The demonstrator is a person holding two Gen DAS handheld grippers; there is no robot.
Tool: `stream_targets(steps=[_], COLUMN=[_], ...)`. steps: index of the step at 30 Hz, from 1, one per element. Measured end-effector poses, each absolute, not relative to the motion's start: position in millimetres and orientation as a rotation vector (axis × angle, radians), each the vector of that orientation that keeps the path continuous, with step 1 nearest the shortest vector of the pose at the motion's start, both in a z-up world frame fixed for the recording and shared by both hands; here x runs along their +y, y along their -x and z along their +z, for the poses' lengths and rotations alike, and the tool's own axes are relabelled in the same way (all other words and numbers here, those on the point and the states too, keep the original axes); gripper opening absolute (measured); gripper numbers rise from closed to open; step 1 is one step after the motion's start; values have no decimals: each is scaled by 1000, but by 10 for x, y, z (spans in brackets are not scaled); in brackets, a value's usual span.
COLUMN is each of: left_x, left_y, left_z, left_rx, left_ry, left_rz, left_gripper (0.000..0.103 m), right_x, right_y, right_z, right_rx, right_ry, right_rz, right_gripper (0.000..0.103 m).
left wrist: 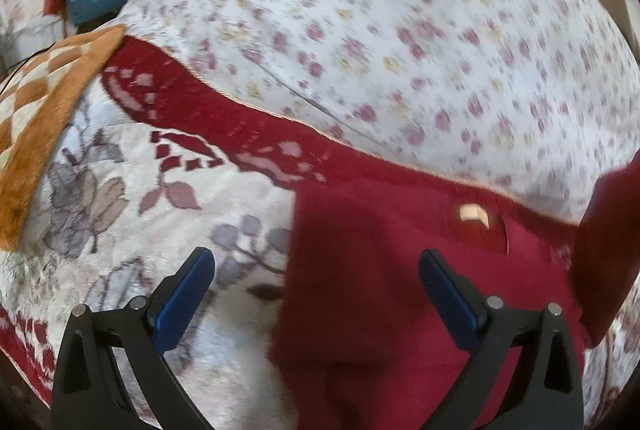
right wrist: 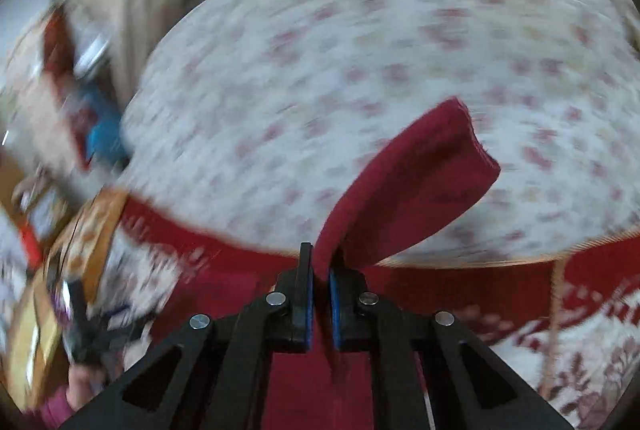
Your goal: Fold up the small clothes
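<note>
Checkered mat [left wrist: 36,133]: orange and cream, far left of my left wrist view, lying over the edge of the carpet.
Carpet [left wrist: 132,189]: cream with grey and mauve leaf motifs and a deep red border; I see it under both grippers.
Left gripper [left wrist: 316,290]: jaws stand wide apart, blue pads facing each other, nothing pinched. I read it as hovering above the left edge of the garment, no contact visible.
Red garment [left wrist: 400,290]: dark red, lying on the carpet at lower centre-right of the left view; a round glossy patch with a pale mark sits on it. Its right part is lifted off the floor.
Floral bedding [left wrist: 380,29]: white with pink and yellow flowers, just beyond the carpet's red border, blurred.
Right gripper [right wrist: 320,270]: jaws nearly together, clamped on a fold of the red garment [right wrist: 412,173]; the cloth sticks up and to the right past the fingertips.
Person's hand [right wrist: 82,388]: lower left of the right view, holding the other gripper's handle; heavily blurred.
</note>
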State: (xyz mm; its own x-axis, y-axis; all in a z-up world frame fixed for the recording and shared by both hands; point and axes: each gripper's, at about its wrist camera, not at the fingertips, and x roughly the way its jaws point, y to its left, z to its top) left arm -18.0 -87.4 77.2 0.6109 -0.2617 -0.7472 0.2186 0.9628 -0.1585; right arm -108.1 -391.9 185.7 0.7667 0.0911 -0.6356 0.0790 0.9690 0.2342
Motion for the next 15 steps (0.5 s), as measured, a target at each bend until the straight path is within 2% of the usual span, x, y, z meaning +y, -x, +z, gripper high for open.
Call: stream_targets(steps=[5, 7, 8, 9, 10, 11, 13, 15], left_x=[-669, -639, -638, -643, -644, -645, -656, -697], left_y=[113, 86, 71, 65, 50, 41, 38, 45], left_z=[789, 777, 766, 754, 738, 723, 705, 693], left_rx=[887, 897, 902, 907, 917, 927, 938, 942], left_ry=[145, 169, 174, 177, 182, 191, 209, 209], left_rz=[-265, -280, -284, -287, -292, -299, -316, -324], left_gripper=[101, 101, 101, 101, 101, 101, 101, 101], right_x=[-2961, -2655, -2573, -2538, -2524, -2539, -2612, -2787], right_y=[625, 493, 462, 451, 452, 490, 613, 789], right_z=[978, 570, 410, 253, 147, 122, 208, 360], right_rx=[855, 916, 954, 1010, 1046, 1043, 1013, 969], right_ry=[-146, -124, -132, -163, -211, -243, -247, -253], right_rz=[75, 91, 109, 134, 156, 170, 170, 138], right_gripper=[8, 12, 31, 56, 62, 63, 65, 74])
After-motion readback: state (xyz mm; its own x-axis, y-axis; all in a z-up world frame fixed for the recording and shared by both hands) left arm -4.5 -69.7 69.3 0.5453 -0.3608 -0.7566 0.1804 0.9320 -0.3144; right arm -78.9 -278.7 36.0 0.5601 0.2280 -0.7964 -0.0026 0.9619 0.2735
